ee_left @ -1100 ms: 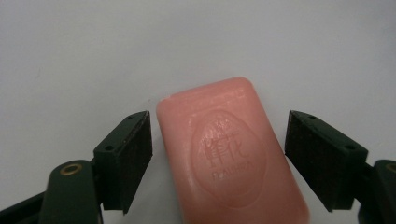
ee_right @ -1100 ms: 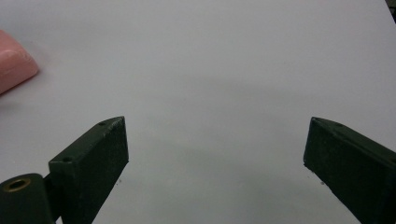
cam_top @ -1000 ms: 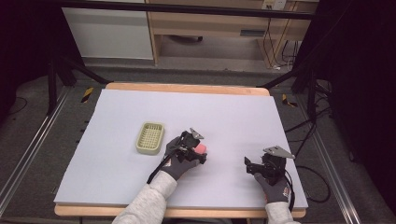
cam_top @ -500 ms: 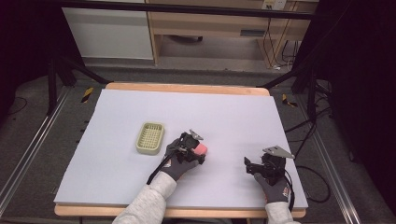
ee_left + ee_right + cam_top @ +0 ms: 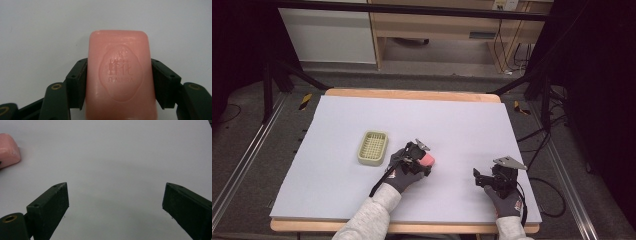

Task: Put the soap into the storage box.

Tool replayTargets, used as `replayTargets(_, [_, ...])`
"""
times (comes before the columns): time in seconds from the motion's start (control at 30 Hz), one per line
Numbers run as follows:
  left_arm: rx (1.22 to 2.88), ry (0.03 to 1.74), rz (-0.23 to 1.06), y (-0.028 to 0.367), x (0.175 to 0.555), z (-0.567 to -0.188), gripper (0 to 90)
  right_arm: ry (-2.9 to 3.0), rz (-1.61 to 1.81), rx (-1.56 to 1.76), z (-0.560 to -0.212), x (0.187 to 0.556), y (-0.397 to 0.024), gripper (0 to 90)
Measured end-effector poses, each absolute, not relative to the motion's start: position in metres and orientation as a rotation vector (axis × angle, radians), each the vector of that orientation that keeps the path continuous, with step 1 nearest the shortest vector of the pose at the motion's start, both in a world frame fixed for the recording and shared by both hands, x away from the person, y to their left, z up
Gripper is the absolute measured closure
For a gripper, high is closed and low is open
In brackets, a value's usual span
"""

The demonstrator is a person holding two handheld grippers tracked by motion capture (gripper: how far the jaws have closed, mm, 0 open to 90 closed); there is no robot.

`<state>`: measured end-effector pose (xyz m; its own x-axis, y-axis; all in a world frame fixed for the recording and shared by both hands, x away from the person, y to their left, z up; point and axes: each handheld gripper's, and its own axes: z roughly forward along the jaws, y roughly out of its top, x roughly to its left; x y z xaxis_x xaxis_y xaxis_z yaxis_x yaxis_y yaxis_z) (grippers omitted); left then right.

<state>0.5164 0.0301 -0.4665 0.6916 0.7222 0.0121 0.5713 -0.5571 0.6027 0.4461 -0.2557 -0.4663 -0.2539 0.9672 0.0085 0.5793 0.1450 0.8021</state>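
A: Starting at the left of the high view, what lies on the surface (image 5: 462, 120)?

B: A pale green soap dish (image 5: 373, 147) sits left of the middle of the frame, flat on the pale sheet, with nothing in it.

A: And just to its right?

B: The left gripper (image 5: 426, 161), in a gloved hand, lies low on the surface. Its jaws have just been closing and now clamp a pink bar of soap (image 5: 427, 159) by its long sides. The soap lies near the dish but apart from it.

A: Does the left gripper view bear that out?

B: It does. The soap (image 5: 121, 75) fills the centre of that frame, stamped face up, with a black pad pressed to each side of it and the surface beneath.

A: What of the lower right of the high view?

B: The right gripper (image 5: 479, 176) rests there, well apart from the soap. In the right gripper view its jaws stand wide with nothing between them but bare surface, and the end of the soap (image 5: 8, 150) shows at the upper left edge of that frame.
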Motion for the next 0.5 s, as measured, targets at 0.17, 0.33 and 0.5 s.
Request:
replayTargets(0.17, [2.338,0.975,0.352,0.030,0.516,-0.466,37.1,1.902,0.965,1.476,-0.466,0.446,-0.256,7.2])
replayTargets(0.33, [2.337,0.973,0.357,0.031,0.515,-0.463,37.1,1.902,0.964,1.475,-0.466,0.446,-0.256,7.1])
replayTargets(0.5, [2.323,0.960,0.354,0.033,0.512,-0.455,37.1,1.901,0.966,1.474,-0.466,0.446,-0.256,7.1])
